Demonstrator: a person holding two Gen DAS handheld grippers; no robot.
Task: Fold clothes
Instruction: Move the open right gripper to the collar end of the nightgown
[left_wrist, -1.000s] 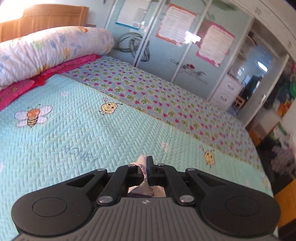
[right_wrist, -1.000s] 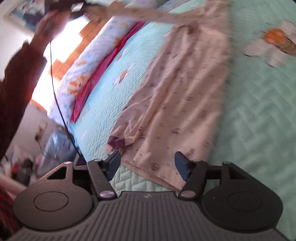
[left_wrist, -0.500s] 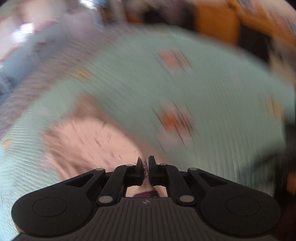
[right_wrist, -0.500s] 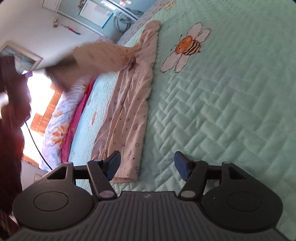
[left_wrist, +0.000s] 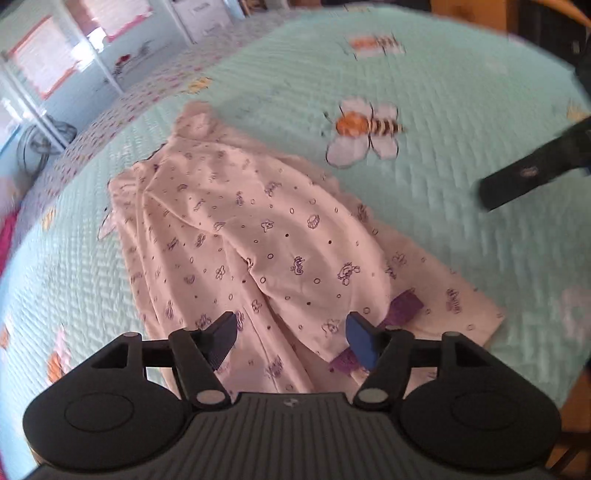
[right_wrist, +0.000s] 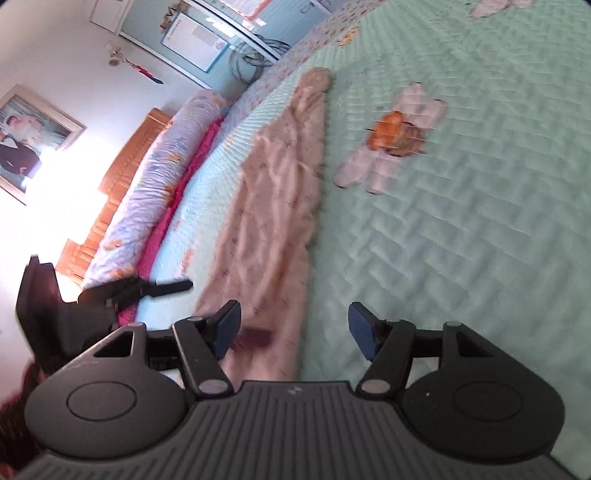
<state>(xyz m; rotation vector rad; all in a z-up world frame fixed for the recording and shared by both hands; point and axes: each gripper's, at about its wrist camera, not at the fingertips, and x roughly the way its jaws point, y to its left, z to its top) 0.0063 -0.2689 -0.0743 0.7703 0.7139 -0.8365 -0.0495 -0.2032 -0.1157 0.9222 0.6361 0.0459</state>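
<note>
While our left gripper (left_wrist: 291, 334) hangs directly over the near end of the pink printed garment (left_wrist: 236, 236), its jaws have just been opening: they stand wide apart, the cloth lies beneath and between them, and neither pad presses on it. We record nothing held. Our right gripper (right_wrist: 293, 330) is likewise spread wide and empty, with the garment's near hem just left of its centre line.

We note the garment lies on the mint quilted bedspread (left_wrist: 461, 229), folded over on itself, its long axis running from the near edge away toward the far left. The left gripper is the nearer of the two; the right one shows at the far right of the left view, well apart from the cloth.

Material is thin, soft cotton-like fabric, rumpled, with small purple motifs and a purple trim piece (left_wrist: 400, 308) at the near end. The bedspread is herringbone-stitched, with an embroidered bee (left_wrist: 365, 129) beside the garment.
</note>
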